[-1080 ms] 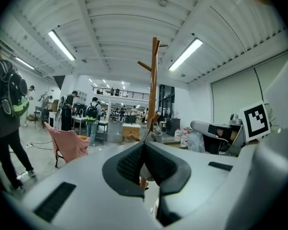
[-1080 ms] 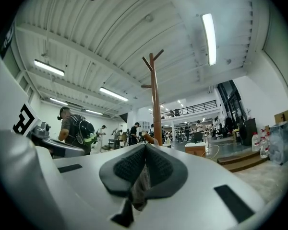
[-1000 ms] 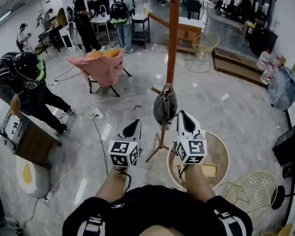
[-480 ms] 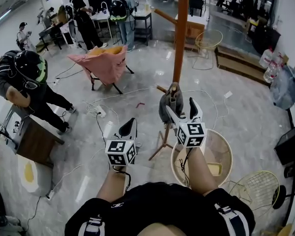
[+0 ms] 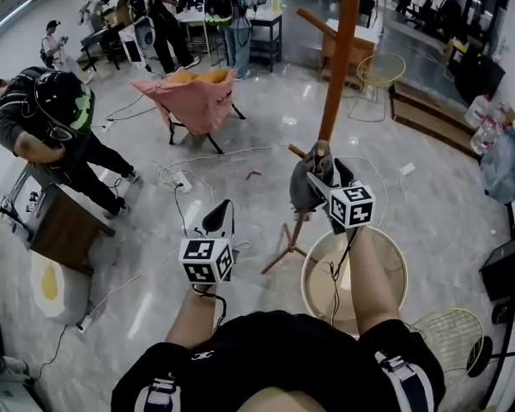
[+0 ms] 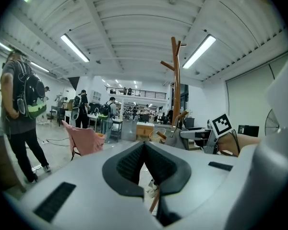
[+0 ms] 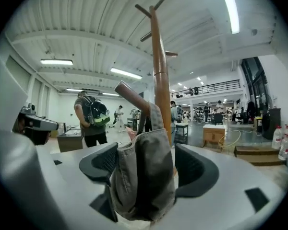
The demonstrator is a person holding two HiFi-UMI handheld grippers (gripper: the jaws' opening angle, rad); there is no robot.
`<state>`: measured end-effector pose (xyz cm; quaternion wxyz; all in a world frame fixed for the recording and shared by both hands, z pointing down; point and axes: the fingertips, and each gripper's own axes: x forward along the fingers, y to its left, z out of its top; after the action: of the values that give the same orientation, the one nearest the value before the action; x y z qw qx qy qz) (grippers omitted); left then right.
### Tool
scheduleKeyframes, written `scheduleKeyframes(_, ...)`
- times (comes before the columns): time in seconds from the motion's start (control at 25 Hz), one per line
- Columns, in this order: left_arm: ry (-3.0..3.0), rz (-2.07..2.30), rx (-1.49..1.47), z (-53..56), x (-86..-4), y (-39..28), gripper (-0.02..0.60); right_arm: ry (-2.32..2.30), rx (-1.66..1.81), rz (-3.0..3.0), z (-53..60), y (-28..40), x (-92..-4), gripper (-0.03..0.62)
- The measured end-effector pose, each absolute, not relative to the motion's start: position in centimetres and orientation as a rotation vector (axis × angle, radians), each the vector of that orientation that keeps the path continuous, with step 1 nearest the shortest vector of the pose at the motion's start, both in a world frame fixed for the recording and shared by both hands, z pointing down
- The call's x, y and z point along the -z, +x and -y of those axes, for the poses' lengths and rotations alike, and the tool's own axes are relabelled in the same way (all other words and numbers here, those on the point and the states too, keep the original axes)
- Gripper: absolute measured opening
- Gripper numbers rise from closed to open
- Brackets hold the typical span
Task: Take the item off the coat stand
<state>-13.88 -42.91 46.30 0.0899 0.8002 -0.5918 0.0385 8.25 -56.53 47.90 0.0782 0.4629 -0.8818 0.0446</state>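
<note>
The right gripper (image 7: 146,166) has its jaws spread wide on either side of a grey cloth cap (image 7: 143,181), which hangs squarely between the two pads and fills most of the gap. The pad on the gripper's left lies very close to the cloth, perhaps touching it; the pad on its right stands a little apart, so nothing is pinched yet. The cap hangs from a slanted wooden peg (image 7: 131,97) just above the jaws. The peg springs from the coat stand's pole (image 7: 159,66), which rises directly behind the cap. The left gripper (image 6: 144,150) is pressed together on nothing, held low and well off to the right gripper's left. The step in hand looks like the grasp before the lift. To do it well, the jaws should close on the thick middle of the cloth, not its loose lower edge, taking enough layers that it cannot slip. The lift should then go up and out along the peg's slope, toward its free end at the gripper's upper left. A straight pull back toward the person would drag the strap against the peg and could rock the stand. The cap's long axis runs nearly straight up and down, with its narrow strap end up at the peg and its fuller body pointing at the floor. A seamed edge faces the gripper's left.
</note>
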Motion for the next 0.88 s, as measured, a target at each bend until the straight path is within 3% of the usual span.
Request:
scheduleKeyframes(0.2, 2.351, 1.781, -0.131, 43.0, -46.8, -14.8, 0.012, 1.237, -0.066, 2.594, 57.6, 7.8, -48.8, 0.284)
scheduleKeyframes(0.32, 2.332, 1.791, -0.135, 43.0, -47.0, -15.0, 0.012, 1.179, -0.055, 2.556, 57.4, 8.3, -48.7, 0.129)
scheduleKeyframes(0.52, 2.327, 1.786, -0.13, 43.1, -47.7, -15.0, 0.012, 1.271, -0.051, 2.546, 57.3, 9.1, -48.1, 0.092)
scheduleKeyframes(0.88, 2.354, 1.757, -0.114, 43.8, -47.7, -14.3, 0.012, 1.341, 0.145, 2.662, 53.5, 8.3, -41.7, 0.086)
